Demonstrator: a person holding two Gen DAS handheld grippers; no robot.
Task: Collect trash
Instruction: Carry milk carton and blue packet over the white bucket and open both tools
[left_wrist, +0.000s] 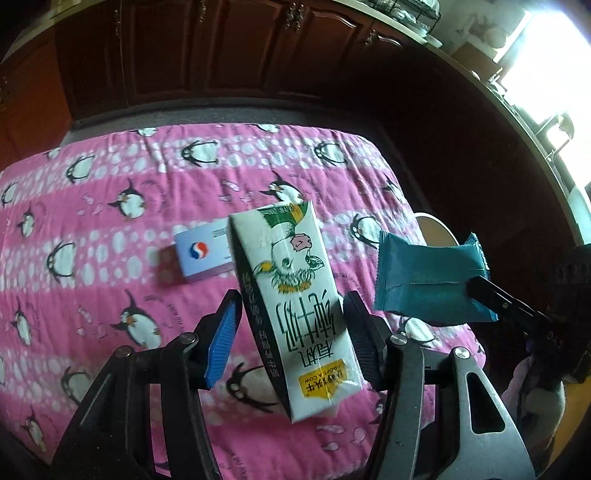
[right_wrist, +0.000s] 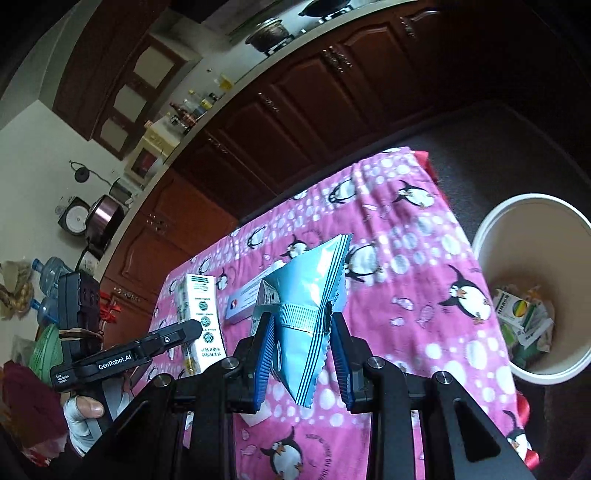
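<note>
1. The milk carton sits between the jaws of the left gripper, lifted clear of the penguin tablecloth. The black pad presses its right face. Whether the blue pad touches its left edge I cannot tell, though the carton hangs above the cloth, so I judge it held.
2. The teal snack wrapper is pinched in the right gripper, both blue pads pressing its crimped lower half. In the left wrist view it hangs at three o'clock from the carton.
3. One piece is left on the cloth: a small flat white box with a red-and-blue logo, at ten o'clock from the carton and just behind it.
4. The white trash bin stands on the floor beside the table, at three o'clock from the wrapper in the right wrist view. Boxes and paper scraps already lie inside it.
5. My estimate: the task is past halfway. Two pieces are in hand but not yet dropped, and the small box awaits a further pickup.
</note>
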